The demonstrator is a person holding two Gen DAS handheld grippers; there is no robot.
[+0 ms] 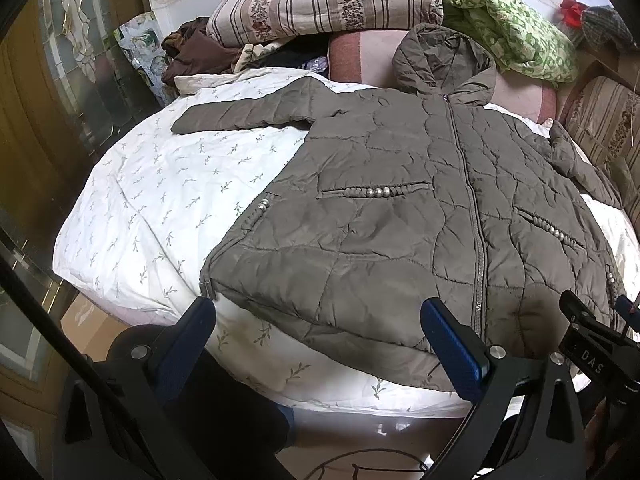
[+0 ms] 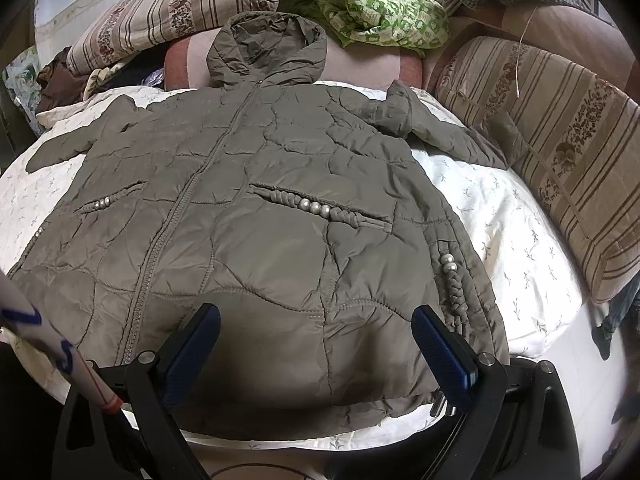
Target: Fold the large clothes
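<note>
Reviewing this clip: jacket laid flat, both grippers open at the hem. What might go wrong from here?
The puffy quilted jacket may slip from thin fingers or spring back open after a fold. The far sleeve lies against the striped cushion and could snag. The hem overhangs the white duvet edge, so a tug might drag it off.

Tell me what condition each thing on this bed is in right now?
Jacket: spread flat, front up, zipped, unfolded.
Hood: lying open on the pink pillow.
Left gripper: open, empty, at the hem.
Right gripper: open, empty, over the hem.
Green blanket: crumpled.
</note>
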